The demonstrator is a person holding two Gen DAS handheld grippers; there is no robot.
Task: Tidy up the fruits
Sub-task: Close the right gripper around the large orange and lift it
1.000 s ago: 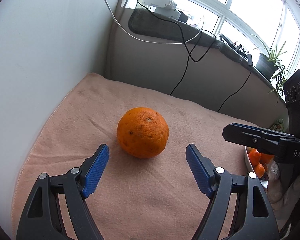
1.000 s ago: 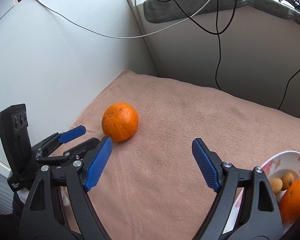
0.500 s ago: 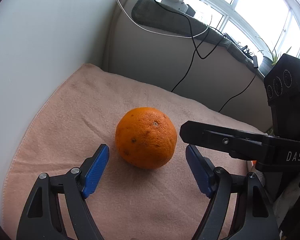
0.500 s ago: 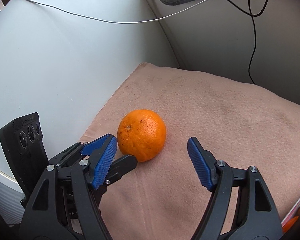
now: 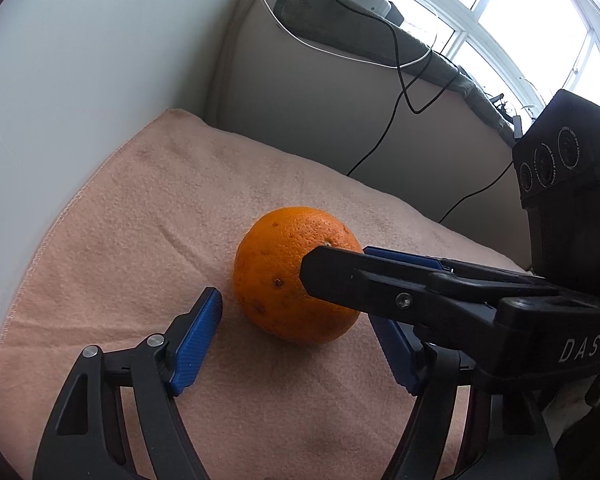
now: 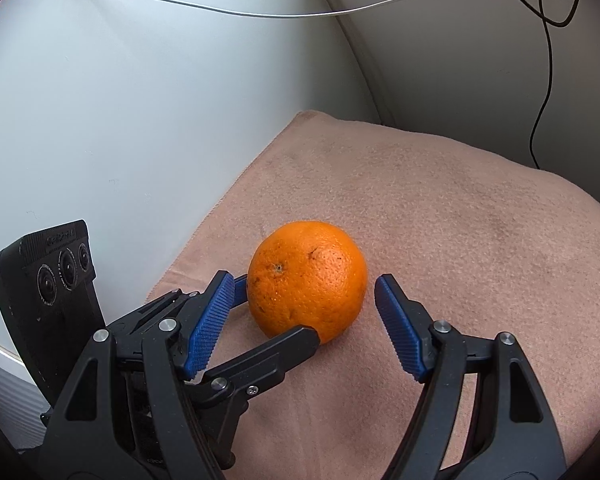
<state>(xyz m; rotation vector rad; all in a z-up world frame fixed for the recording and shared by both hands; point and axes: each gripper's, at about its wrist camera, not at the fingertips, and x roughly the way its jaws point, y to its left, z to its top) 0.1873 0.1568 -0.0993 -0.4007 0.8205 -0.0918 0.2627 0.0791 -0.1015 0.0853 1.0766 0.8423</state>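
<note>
Over the last second both grippers have closed in on the orange, which sits alone on the peach towel near the white wall. Earlier the right gripper hung well off to the side with a plate of fruit at its 4 o'clock; now the plate is out of view and the orange fills the space between its blue pads. In my judgement this is the approach to a pick, with the right gripper best placed to take the fruit.

The left gripper points forward and slightly down, its fingers spread wide, the orange at 12 o'clock just beyond the tips and not touched by the pad at 9 o'clock. The right gripper reaches in from 3 o'clock in the left view, one black finger crossing in front of the fruit. In its own view the fingers stand apart on either side of the orange, a small gap on each side, nothing clamped yet. Two tools crowding one fruit risk nudging it into a roll.
</note>
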